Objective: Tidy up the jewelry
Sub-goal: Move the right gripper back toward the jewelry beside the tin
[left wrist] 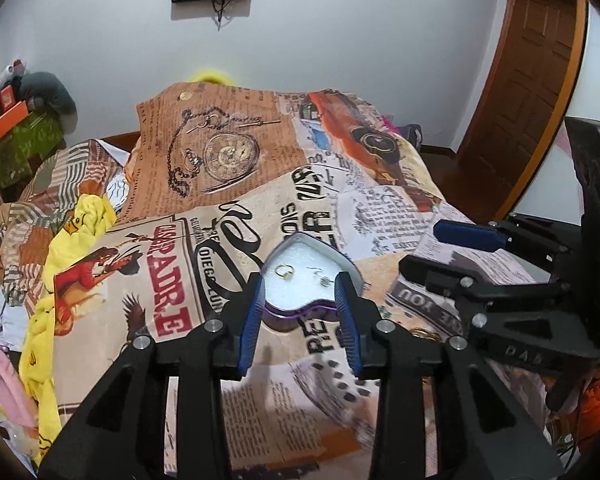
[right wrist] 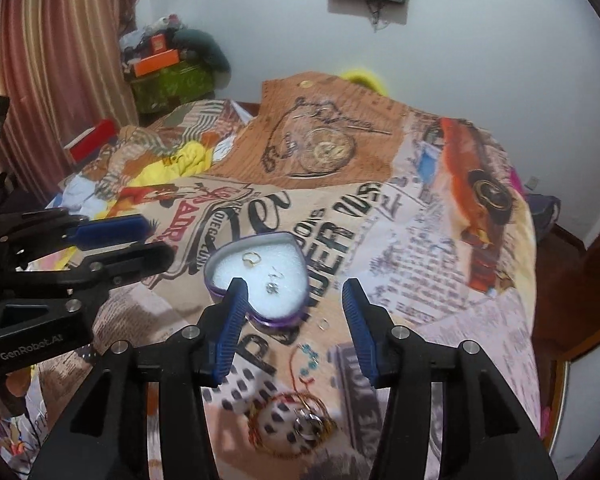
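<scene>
A purple heart-shaped box (left wrist: 300,312) (right wrist: 228,256) with white foam lies open on the printed bedspread. A gold ring (left wrist: 283,271) (right wrist: 251,258) and a small silver piece (left wrist: 324,279) (right wrist: 271,287) lie inside. My left gripper (left wrist: 300,300) is open, its fingers on either side of the box's near end. My right gripper (right wrist: 294,300) is open and empty, just above the box's near right side. A small silver ring (right wrist: 323,323), a beaded red string (right wrist: 306,360) and gold bangles with rings (right wrist: 300,424) lie on the spread near it.
The bedspread (left wrist: 260,184) covers the bed. Yellow clothes (left wrist: 76,240) lie crumpled at the left. A green box with an orange box on top (right wrist: 168,76) stands at the far left corner. A wooden door (left wrist: 532,92) is at the right.
</scene>
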The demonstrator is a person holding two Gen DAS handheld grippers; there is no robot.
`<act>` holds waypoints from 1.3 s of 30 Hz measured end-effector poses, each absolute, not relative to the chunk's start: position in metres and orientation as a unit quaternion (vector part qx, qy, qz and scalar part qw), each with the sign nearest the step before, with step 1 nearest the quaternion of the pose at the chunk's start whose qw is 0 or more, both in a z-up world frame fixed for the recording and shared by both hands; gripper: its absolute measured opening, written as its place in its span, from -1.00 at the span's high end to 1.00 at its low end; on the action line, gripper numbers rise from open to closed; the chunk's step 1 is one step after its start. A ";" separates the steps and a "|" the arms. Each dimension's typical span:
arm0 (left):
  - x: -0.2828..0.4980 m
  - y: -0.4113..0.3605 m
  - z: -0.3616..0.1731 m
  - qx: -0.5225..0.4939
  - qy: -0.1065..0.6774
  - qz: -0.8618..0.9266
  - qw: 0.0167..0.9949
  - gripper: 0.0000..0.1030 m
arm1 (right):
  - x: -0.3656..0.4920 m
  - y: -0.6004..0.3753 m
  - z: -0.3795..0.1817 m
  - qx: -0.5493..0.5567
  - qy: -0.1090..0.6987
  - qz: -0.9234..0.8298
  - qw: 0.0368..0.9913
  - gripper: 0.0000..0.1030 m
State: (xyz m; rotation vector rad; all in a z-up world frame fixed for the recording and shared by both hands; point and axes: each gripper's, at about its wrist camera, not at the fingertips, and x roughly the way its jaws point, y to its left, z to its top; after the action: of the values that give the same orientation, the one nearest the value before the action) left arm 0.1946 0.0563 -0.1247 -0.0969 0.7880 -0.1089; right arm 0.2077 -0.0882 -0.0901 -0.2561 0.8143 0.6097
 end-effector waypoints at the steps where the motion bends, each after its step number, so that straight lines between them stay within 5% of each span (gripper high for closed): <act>1: 0.192 0.053 -0.123 -0.045 0.383 -0.055 0.921 0.25 | 0.206 -0.094 -0.088 -0.117 0.388 0.287 0.868 0.12; 32: 0.196 -0.031 -0.213 -0.056 0.512 -0.113 0.850 0.23 | 0.156 -0.200 -0.122 -0.088 0.427 0.202 0.877 0.12; 39: 0.188 -0.042 -0.216 -0.045 0.504 -0.124 0.854 0.73 | 0.154 -0.205 -0.126 -0.070 0.432 0.204 0.875 0.12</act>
State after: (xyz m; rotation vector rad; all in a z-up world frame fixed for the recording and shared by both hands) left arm 0.1877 -0.0419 -0.2157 -0.0953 1.0594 -0.2598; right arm 0.1543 -0.2047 -0.1258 -0.1464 0.9026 0.4267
